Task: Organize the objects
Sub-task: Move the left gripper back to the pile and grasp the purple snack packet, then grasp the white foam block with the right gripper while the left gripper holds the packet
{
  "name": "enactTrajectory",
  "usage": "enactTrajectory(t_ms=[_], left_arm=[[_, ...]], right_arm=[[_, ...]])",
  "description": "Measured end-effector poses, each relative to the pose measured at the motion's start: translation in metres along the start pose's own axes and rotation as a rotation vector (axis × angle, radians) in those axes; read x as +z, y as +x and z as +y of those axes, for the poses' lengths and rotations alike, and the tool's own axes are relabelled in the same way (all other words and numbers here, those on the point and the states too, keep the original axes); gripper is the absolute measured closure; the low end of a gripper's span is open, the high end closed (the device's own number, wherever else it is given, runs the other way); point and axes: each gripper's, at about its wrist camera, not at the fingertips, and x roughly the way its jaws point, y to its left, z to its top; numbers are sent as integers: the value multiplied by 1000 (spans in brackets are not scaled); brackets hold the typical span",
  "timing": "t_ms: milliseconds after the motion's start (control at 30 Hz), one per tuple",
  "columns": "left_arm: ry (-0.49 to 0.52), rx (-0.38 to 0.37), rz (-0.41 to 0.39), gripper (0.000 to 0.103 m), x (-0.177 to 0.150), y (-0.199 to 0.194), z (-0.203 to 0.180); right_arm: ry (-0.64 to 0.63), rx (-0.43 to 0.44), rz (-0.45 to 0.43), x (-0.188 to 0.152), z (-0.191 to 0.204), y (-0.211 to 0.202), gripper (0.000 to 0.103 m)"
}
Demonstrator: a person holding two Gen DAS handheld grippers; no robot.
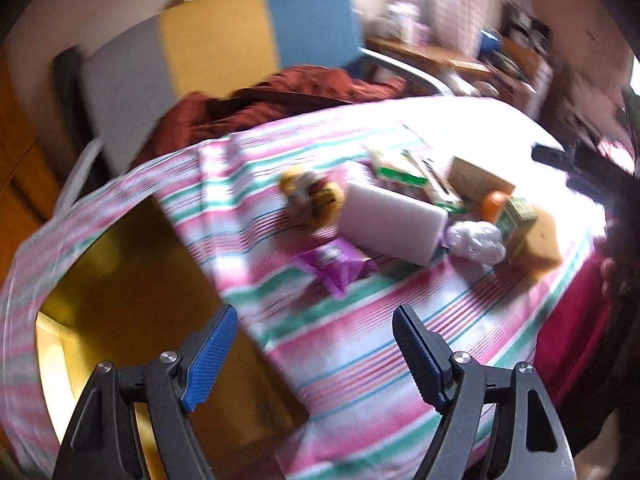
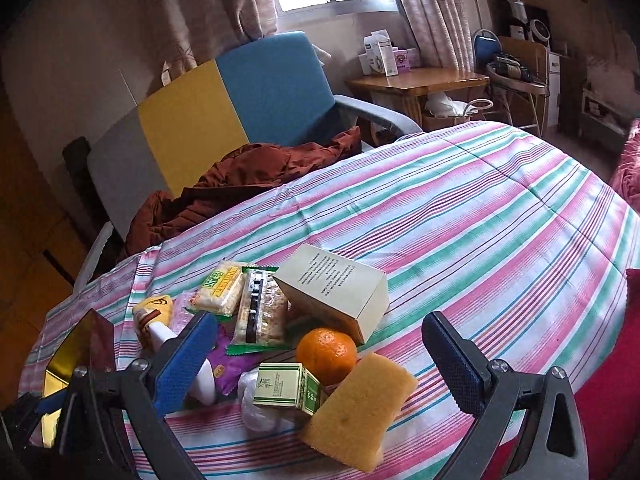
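1. Blue-padded fingers of the right gripper (image 2: 318, 356) stand spread wide with nothing between them, hanging over the near edge of the pile.
2. Closest beneath them lies a yellow sponge (image 2: 360, 404), tilted, touching a small green-and-cream carton (image 2: 288, 388) that leans against an orange (image 2: 327, 354).
3. Just behind the orange sits a cream cardboard box (image 2: 336, 290), lying on its side; to its left are two clear snack bars with green edges (image 2: 240, 300), side by side.
4. Partly hidden by the left-side finger are a purple packet (image 2: 224, 364), a white bottle-like thing (image 2: 200, 376) and a yellow wrapper (image 2: 154, 312).
5. All of it rests on a pink, green and white striped bedspread (image 2: 460, 220).
6. Off to the side, the left gripper (image 1: 314, 356) is also spread open and empty, over the bedspread's edge; its view is blurred.
7. Beyond the bed stand a grey, yellow and blue chair (image 2: 224, 100) with a rust-brown jacket (image 2: 248, 176) on it, and a wooden table (image 2: 416, 80).
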Motion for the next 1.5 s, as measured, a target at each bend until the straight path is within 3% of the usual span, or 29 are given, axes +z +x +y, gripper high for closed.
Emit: enactTrajectory(t_ms=[200, 600, 800, 967, 1133, 1267, 1500], left_arm=[[161, -40, 79, 22, 29, 39, -5], [270, -82, 191, 22, 43, 94, -4], [238, -143, 218, 67, 32, 102, -7], [145, -172, 169, 68, 23, 78, -2], [80, -190, 95, 68, 14, 42, 5], [2, -210, 52, 68, 5, 19, 16], [-96, -232, -11, 68, -15, -17, 36]], right_arm=[[10, 19, 8, 0, -2, 1, 0], [-20, 34, 32, -2, 4, 6, 0], [-43, 31, 36, -3, 9, 7, 0], [-110, 28, 36, -7, 21, 7, 0], [-240, 103, 99, -16, 53, 12, 0], [-426, 146, 140, -25, 95, 20, 2], [-838, 82, 198, -64, 169, 59, 10]])
